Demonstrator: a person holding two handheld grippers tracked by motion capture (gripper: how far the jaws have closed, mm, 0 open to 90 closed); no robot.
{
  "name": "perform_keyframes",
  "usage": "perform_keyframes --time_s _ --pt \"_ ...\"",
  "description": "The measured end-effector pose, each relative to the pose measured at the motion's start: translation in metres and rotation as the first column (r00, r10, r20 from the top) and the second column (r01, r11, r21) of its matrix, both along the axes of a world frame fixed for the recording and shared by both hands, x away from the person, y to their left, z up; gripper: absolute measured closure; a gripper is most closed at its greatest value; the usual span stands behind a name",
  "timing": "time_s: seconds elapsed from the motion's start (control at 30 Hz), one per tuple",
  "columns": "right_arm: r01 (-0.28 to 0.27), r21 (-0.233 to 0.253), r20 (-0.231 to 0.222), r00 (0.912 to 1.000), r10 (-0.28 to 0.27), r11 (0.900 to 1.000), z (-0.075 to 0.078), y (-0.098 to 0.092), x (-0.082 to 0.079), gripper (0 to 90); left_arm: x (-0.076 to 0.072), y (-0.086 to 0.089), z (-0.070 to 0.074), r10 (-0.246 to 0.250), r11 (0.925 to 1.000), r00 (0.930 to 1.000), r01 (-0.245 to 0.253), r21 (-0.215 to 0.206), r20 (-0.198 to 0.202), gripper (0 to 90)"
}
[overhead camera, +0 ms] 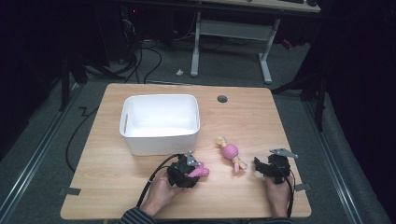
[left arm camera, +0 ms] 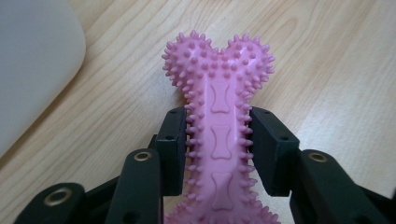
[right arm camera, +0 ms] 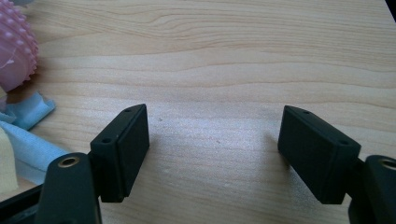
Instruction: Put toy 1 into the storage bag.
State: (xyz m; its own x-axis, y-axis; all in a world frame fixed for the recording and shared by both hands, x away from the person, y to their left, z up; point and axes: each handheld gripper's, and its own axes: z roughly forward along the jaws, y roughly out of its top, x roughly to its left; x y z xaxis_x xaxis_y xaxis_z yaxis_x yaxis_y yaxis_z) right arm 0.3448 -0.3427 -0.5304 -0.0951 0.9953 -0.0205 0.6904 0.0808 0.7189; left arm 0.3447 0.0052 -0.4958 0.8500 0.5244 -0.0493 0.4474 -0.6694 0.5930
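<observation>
Wooden table (overhead camera: 116, 186) took up most of the high view, light grain, with a round grommet hole (overhead camera: 222, 99) near its far edge. Beyond the table stood a grey floor and the white legs of a second desk (overhead camera: 231, 32).

White plastic bin (overhead camera: 160, 122) sat on the left-centre of the table, rectangular with rounded corners, and its inside looked bare. In the left gripper view a pale rounded corner of it (left arm camera: 32, 65) showed at upper left.

Left gripper (overhead camera: 190, 172) was just in front of the bin, held in the person's left hand (overhead camera: 161, 191), a striped sleeve (overhead camera: 135, 217) showing at the bottom edge. Its 2 jaws were closed against the shaft of a pink spiked bone toy (left arm camera: 219, 121), 1 pad on each side. The toy's far, 2-lobed end stuck out past the jaw tips over the wood. From above, the same toy (overhead camera: 200, 171) pointed to the right of the gripper. Could not tell whether the toy touched the table or was lifted off it.

Right gripper (overhead camera: 264, 168) was near the table's front right, in the right hand (overhead camera: 276, 193). Its jaws stood wide apart with bare wood between them, holding nothing.

Rope toy with a pink spiked ball (overhead camera: 229, 152) lay between the 2 grippers, nearer the right one, apart from both. In the right gripper view its ball (right arm camera: 16, 51) and pale blue fabric strands (right arm camera: 28, 135) showed at the left edge.
</observation>
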Motion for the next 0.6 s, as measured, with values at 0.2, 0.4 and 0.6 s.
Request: perform_keyframes --time_s 0.2,0.4,0.6 --pt "0.0 0.0 0.0 1.0 0.0 1.0 0.0 0.0 0.0 24.9 -0.003 0.005 0.011 -0.007 0.9999 1.0 0.007 -0.011 0.005 59.0" --pt "0.0 0.0 0.0 1.0 0.0 1.0 0.0 0.0 0.0 24.9 -0.004 0.015 0.024 0.001 0.9998 0.9999 -0.001 -0.019 0.012 59.0" --pt "0.0 0.0 0.0 1.0 0.0 1.0 0.0 0.0 0.0 24.9 -0.002 0.018 0.04 0.002 0.9988 0.9999 -0.002 -0.048 0.014 59.0"
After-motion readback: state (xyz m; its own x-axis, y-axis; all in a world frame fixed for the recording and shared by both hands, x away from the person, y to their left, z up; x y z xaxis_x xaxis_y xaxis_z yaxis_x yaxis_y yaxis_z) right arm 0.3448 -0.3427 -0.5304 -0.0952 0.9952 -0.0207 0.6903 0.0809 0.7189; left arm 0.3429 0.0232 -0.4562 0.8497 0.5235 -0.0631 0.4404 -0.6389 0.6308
